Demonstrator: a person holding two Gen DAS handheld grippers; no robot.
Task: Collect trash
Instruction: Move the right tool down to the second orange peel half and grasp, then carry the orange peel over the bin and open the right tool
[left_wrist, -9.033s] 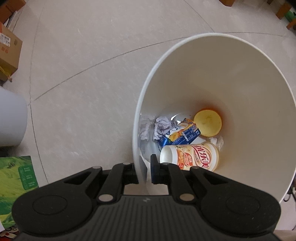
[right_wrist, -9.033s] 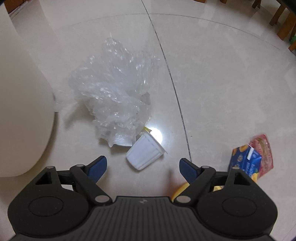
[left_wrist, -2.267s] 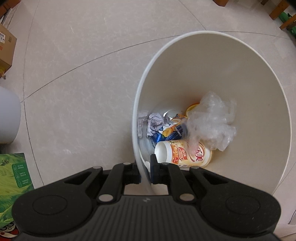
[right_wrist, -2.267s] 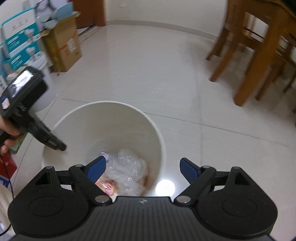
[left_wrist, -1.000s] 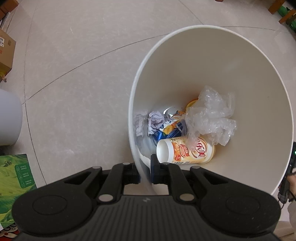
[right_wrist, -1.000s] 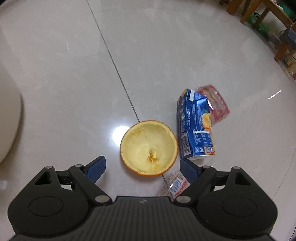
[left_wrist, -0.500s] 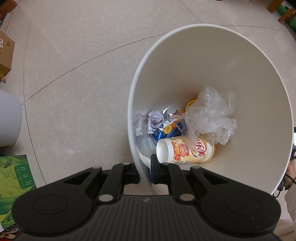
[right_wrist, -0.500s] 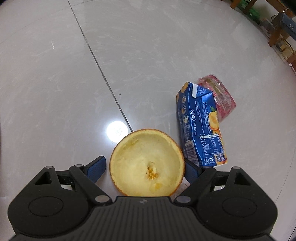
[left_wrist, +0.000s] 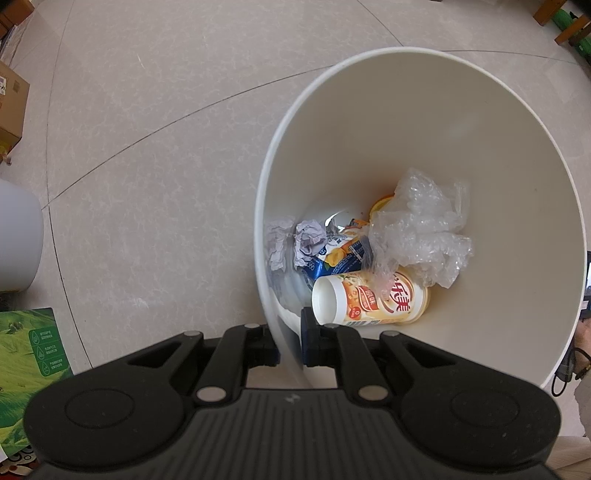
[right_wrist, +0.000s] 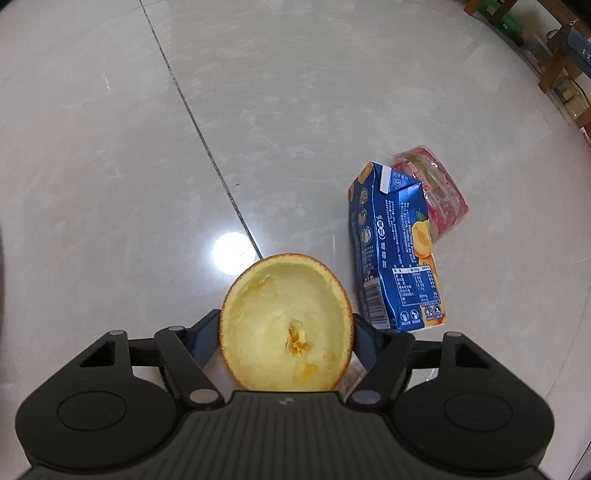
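In the left wrist view my left gripper (left_wrist: 290, 341) is shut on the near rim of the white bin (left_wrist: 461, 129). Inside the bin lie a milk-tea cup (left_wrist: 373, 299), a clear plastic bag (left_wrist: 424, 229), crumpled paper (left_wrist: 308, 240) and a blue carton (left_wrist: 343, 256). In the right wrist view my right gripper (right_wrist: 286, 332) has its fingers pressed against both sides of a hollow orange peel half (right_wrist: 286, 314) on the floor. A blue juice carton (right_wrist: 395, 254) lies just right of the peel, with a red wrapper (right_wrist: 439, 192) behind it.
A green box (left_wrist: 26, 365), a white container (left_wrist: 18, 240) and a cardboard box (left_wrist: 11, 99) sit left of the bin. A hand (left_wrist: 583, 343) shows at the right edge. Wooden furniture (right_wrist: 554, 62) stands far right. A small barcode wrapper (right_wrist: 351, 373) lies under the right finger.
The right gripper left the bin after dropping the plastic bag, came down over the orange peel and closed its fingers onto it. The left gripper kept hold of the bin rim.
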